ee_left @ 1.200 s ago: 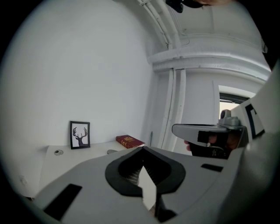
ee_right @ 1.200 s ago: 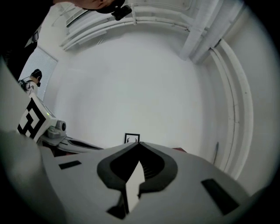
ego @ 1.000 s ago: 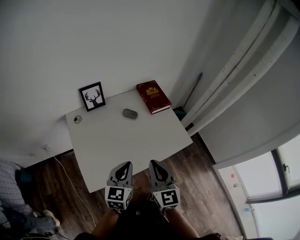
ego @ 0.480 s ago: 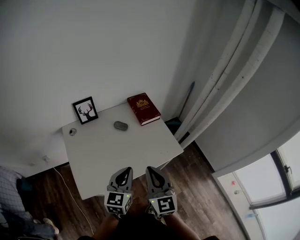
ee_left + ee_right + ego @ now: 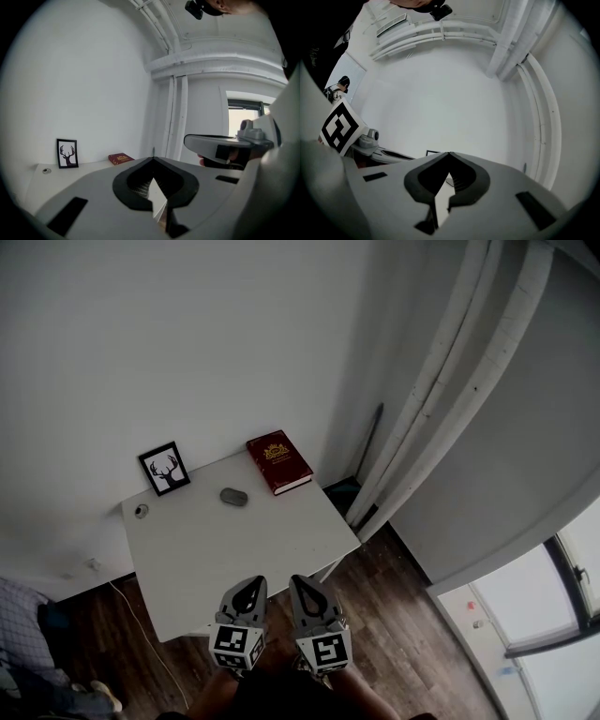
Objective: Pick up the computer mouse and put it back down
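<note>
Left gripper (image 5: 247, 592) and right gripper (image 5: 303, 589) both closed, empty, side by side at near edge of table (image 5: 234, 559); mouse (image 5: 233, 496) on far side of table, between frame (image 5: 164, 469) and book (image 5: 278, 462), well apart from both grippers.

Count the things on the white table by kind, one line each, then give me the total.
picture frame: 1
computer mouse: 1
red book: 1
small round thing, too small to identify: 1
total: 4
</note>
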